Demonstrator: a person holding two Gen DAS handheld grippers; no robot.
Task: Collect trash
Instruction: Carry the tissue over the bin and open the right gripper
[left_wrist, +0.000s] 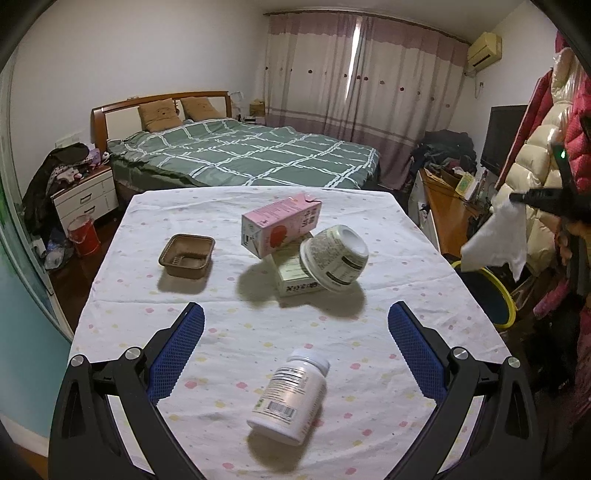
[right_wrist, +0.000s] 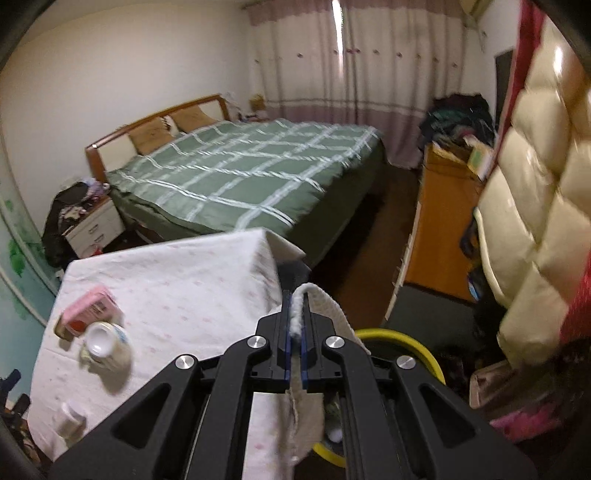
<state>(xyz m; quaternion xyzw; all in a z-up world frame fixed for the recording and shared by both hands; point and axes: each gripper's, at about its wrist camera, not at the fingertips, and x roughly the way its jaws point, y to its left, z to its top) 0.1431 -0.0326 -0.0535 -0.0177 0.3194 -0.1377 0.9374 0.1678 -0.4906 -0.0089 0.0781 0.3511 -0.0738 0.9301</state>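
Observation:
My left gripper (left_wrist: 295, 317) hangs open over the near part of the cloth-covered table (left_wrist: 221, 325). A white pill bottle (left_wrist: 290, 398) lies on its side between and below its blue fingers, untouched. Farther on lie a pink carton (left_wrist: 277, 225), an overturned white paper cup (left_wrist: 334, 256) leaning on a small box (left_wrist: 295, 278), and a brown tray (left_wrist: 187, 255). My right gripper (right_wrist: 294, 310) is shut on a white tissue (right_wrist: 295, 321), held off the table's right edge above a yellow-rimmed bin (right_wrist: 413, 343). In the left wrist view that tissue (left_wrist: 495, 236) dangles at the right.
A green checked bed (left_wrist: 243, 155) stands behind the table. Puffy coats (right_wrist: 535, 221) hang close on the right, beside a wooden desk (right_wrist: 439, 221). A white nightstand (left_wrist: 85, 195) and a red bucket (left_wrist: 83, 236) are at the left. Floor shows between table and desk.

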